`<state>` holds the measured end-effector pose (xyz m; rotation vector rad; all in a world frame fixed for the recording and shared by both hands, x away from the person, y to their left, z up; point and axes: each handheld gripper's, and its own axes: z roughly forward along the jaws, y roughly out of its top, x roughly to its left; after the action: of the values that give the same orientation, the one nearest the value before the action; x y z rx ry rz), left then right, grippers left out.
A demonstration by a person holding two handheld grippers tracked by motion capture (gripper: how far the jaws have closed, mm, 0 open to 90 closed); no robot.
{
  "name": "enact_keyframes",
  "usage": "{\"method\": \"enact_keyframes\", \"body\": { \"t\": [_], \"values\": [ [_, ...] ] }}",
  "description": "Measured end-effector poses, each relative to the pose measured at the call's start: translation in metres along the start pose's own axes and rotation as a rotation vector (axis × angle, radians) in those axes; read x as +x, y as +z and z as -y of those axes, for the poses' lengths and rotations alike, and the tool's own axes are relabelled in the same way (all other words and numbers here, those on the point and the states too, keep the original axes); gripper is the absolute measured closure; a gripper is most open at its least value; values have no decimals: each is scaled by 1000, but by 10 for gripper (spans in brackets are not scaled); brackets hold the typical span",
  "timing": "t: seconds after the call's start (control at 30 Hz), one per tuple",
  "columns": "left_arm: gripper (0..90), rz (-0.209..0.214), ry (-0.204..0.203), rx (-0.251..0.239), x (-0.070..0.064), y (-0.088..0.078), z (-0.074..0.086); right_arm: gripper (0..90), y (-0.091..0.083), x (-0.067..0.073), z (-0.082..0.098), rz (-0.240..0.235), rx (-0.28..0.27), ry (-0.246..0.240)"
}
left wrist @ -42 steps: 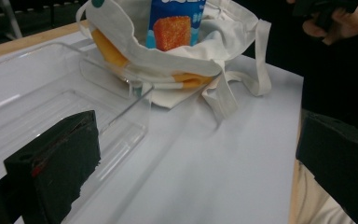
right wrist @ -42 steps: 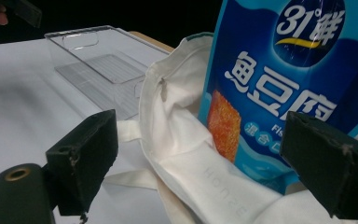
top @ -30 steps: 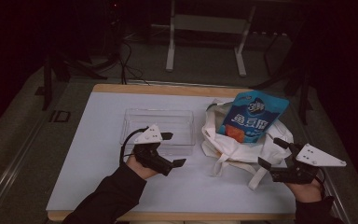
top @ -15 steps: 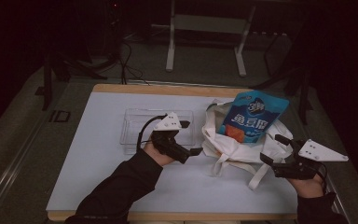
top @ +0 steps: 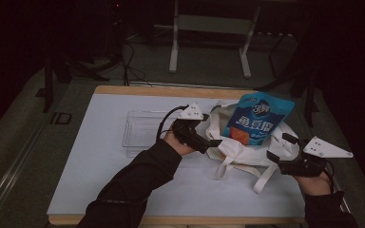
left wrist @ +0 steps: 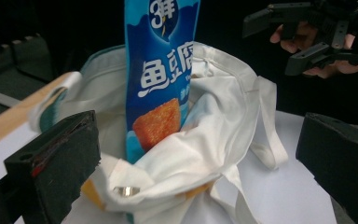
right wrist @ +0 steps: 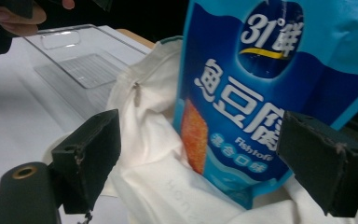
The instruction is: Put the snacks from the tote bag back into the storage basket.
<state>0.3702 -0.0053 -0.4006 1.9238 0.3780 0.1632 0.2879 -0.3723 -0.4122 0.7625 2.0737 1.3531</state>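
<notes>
A tall blue snack pouch stands upright in a white cloth tote bag at the table's right. My left gripper is open at the tote's left edge. In its own view the left gripper has its jaws wide on either side of the tote, with the pouch just beyond. My right gripper is open at the tote's right side. Its own view has the right gripper spread in front of the pouch and the tote, touching neither.
A clear plastic tray lies flat on the white table, left of the tote; it is also far left in the right gripper view. The tote's straps trail toward the front edge. Dark floor and a stand's legs lie beyond the table.
My left gripper has moved right and forward, from in front of the tray to the tote's left edge. The right gripper has barely shifted. The pouch and tote stay put.
</notes>
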Motion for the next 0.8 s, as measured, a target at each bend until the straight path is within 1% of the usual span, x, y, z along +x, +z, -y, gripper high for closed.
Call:
{"method": "enact_keyframes", "body": {
  "t": [0.03,0.07,0.1,0.13,0.2,0.23,0.27,0.3,0.33,0.37,0.4,0.43,0.47,0.5,0.53,0.57,0.6,0.63,0.67,0.7,0.73,0.77,0.8],
  "values": [
    [0,-4,1,2,2,4,-1,140,1,-2,0,0,5,-1],
    [0,3,-5,3,4,9,-2,142,2,-4,0,6,9,0],
    [0,-3,-12,11,6,13,-4,142,2,-7,1,10,14,2],
    [0,4,-12,13,8,18,-5,142,3,-10,1,12,16,3],
    [0,-10,-5,19,10,24,-6,146,4,-15,2,21,23,8],
    [0,-5,-11,18,12,28,-6,155,5,-18,2,24,23,8],
    [0,-22,-9,14,13,31,-6,158,5,-20,2,30,23,5],
    [0,-35,-5,0,15,34,-6,172,5,-23,3,39,20,-2],
    [0,-49,-9,-6,18,37,-6,192,5,-26,3,43,22,-7],
    [0,-49,-22,-18,21,41,-5,194,6,-29,4,48,30,-10],
    [0,-44,-36,-15,25,45,-6,194,7,-32,5,53,33,-10],
    [0,-50,-33,-13,26,47,-6,194,9,-36,5,54,36,-1],
    [0,-38,-31,-21,28,49,-7,194,10,-39,6,55,40,0],
    [0,-42,-30,-12,30,52,-8,194,11,-41,6,56,44,2],
    [7,-37,-36,-12,32,54,-9,195,13,-44,7,54,48,5],
    [8,-31,-51,-14,34,56,-9,195,15,-47,7,52,52,6],
    [8,-35,-59,-12,36,58,-11,195,17,-50,7,53,61,8],
    [8,-31,-58,-11,37,60,-12,195,20,-53,8,54,67,15],
    [22,-37,-47,-13,38,61,-13,195,22,-56,8,55,71,21],
    [79,-33,-38,-16,39,63,-14,191,24,-59,9,58,76,29],
    [100,-27,-39,-15,40,65,-16,187,27,-64,9,62,77,40],
    [101,-31,-31,-16,40,67,-17,187,28,-66,9,62,79,46],
    [142,-31,-19,-4,40,70,-18,187,29,-68,10,63,79,53]
  ]
}}
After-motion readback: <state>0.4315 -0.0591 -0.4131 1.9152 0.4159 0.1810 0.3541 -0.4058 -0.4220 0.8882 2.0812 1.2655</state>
